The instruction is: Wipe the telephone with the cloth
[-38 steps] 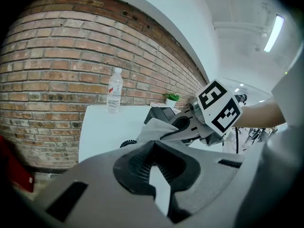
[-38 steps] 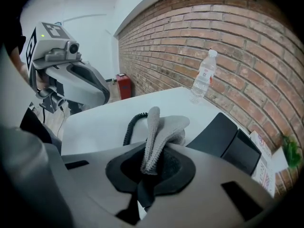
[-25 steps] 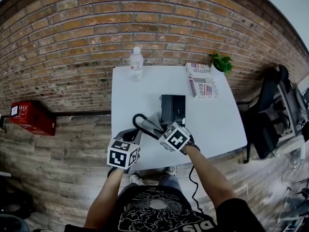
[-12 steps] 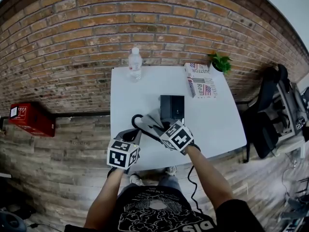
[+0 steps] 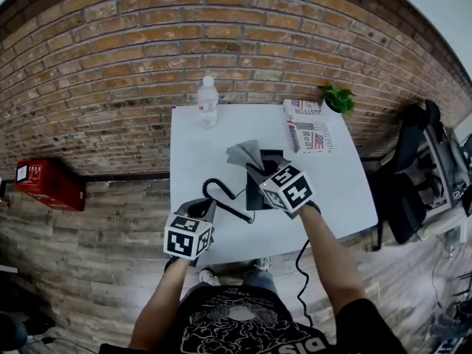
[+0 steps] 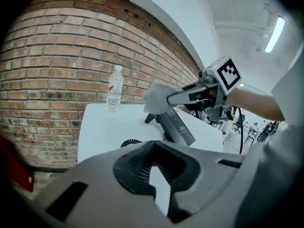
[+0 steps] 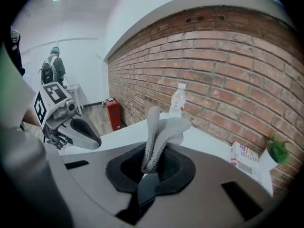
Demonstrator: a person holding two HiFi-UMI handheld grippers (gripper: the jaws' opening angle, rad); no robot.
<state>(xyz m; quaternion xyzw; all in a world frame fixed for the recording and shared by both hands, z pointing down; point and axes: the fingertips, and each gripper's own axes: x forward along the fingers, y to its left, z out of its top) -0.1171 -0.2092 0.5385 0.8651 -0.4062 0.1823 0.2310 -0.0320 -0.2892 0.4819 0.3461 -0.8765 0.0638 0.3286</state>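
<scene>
**While the cloth (image 5: 245, 153) is hanging over the telephone (image 5: 254, 196)**

The right claw (image 5: 258, 167) is pinching the grey cloth, holding it just above the black telephone on the white table (image 5: 199, 139). The left claw (image 5: 198, 209) is hovering near the table's front edge, jaws pressed together.

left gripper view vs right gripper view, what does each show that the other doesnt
Only the left gripper view: the black telephone propped at a slant, its coiled cord, and the right gripper seen from outside.
Only the right gripper view: the left gripper from outside, a red box on the floor, a plant, a flag-printed box and a person far back.
Both: the grey cloth pinched in the right gripper's jaws, the water bottle, the white table and the brick wall.
</scene>
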